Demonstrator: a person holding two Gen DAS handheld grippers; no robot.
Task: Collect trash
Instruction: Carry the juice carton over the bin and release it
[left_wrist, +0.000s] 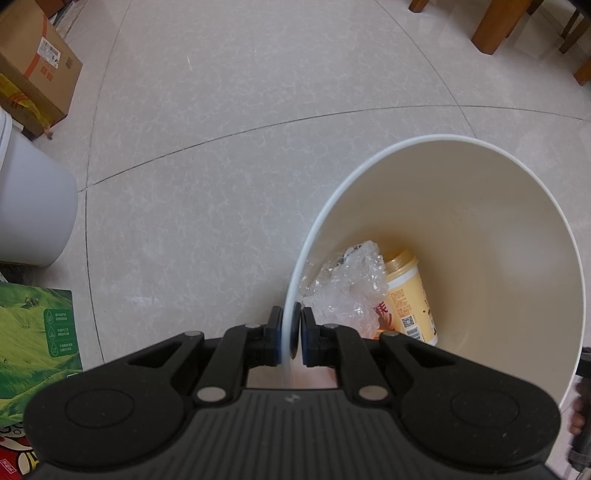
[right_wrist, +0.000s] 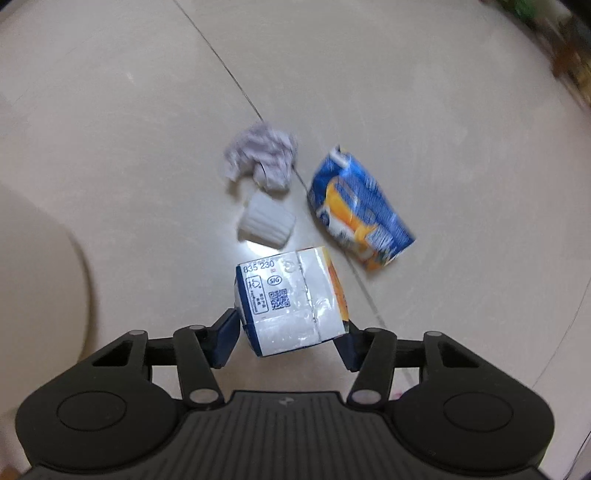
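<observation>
Carrying the drink carton (right_wrist: 291, 301) pinched in the right gripper (right_wrist: 291, 332), above the floor litter; left gripper (left_wrist: 291, 332) fingers clamp the bin (left_wrist: 480, 155) rim. Next, I judge: swing the carton over the bin and release.

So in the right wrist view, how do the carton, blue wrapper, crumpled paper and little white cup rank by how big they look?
1. Carton, though it is held nearest the camera, which inflates it.
2. Blue wrapper.
3. Crumpled paper.
4. White cup, close to the paper in apparent size.
</observation>
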